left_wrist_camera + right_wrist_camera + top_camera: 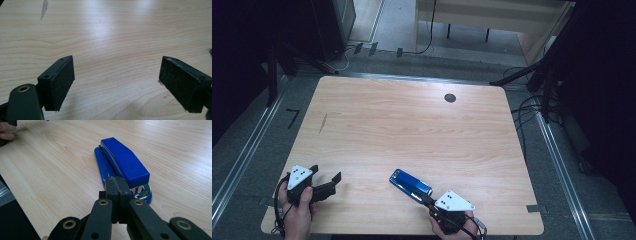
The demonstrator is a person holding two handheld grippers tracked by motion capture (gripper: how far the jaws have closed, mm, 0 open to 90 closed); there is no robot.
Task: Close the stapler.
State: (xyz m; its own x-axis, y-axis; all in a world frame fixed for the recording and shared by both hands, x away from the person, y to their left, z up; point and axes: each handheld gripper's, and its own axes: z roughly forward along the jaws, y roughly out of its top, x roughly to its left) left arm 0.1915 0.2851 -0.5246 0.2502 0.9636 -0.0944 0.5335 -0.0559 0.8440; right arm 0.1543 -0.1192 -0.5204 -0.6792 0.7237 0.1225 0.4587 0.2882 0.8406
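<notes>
A blue stapler (410,183) lies flat on the wooden table (412,125) near its front edge, pointing away to the upper left. In the right gripper view the stapler (123,163) has its metal end toward me. My right gripper (424,198) is shut, jaws pressed together with nothing between them, and its tips (116,182) sit right at the stapler's near end. My left gripper (326,172) rests at the front left corner of the table, well apart from the stapler. Its jaws stand wide open over bare wood (116,62).
A round dark grommet hole (450,98) sits near the table's far edge. A dark streak (322,122) marks the wood at the left. Cables and stand legs lie on the floor around the table. The other hand (6,132) shows in the right gripper view's top left corner.
</notes>
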